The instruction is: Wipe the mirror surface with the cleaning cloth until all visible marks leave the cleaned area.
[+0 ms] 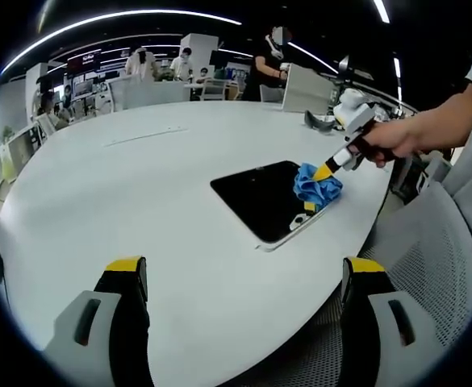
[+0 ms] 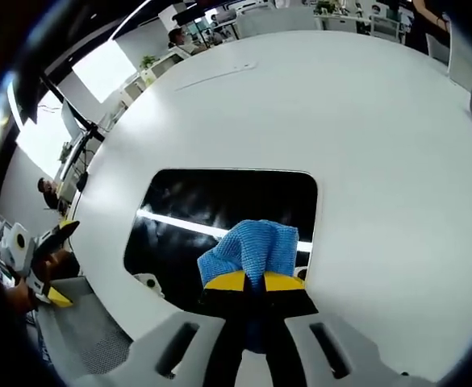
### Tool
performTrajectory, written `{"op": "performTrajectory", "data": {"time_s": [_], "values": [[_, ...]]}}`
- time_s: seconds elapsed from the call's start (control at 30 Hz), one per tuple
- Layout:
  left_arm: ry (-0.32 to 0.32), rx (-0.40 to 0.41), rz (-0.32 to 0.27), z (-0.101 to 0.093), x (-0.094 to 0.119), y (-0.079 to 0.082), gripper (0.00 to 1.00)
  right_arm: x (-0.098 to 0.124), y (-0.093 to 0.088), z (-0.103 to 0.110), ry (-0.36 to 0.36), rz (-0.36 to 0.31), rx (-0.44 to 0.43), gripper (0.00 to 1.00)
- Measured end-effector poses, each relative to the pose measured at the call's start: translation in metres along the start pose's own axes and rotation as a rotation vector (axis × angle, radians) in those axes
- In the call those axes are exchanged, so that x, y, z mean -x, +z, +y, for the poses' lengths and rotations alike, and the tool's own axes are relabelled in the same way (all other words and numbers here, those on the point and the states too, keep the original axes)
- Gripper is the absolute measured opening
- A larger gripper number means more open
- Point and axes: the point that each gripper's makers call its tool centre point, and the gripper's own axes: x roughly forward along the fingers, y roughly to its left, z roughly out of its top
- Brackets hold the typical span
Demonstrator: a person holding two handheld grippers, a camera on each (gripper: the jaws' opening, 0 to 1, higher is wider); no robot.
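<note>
Bright, even overhead light comes from long ceiling strips (image 1: 123, 16), one reflected as a white streak on the dark mirror (image 2: 219, 205). The white table (image 1: 139, 210) looks nearly washed out (faint shadows only). Fisheye bending curves the edges, where distant detail blurs.

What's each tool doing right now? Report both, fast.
Left tool: open, holding nothing, above the white table.
Right tool: shut on the blue cloth, over the mirror.
</note>
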Motion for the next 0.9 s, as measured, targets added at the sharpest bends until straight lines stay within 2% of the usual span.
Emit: {"op": "performTrajectory", "data": {"time_s": [0.9], "values": [[0.009,0.012,0.011,0.003,-0.001,-0.002,0.99,-0.021,0.052,-0.016,-0.048,-0.012,0.050,0.00]]}}
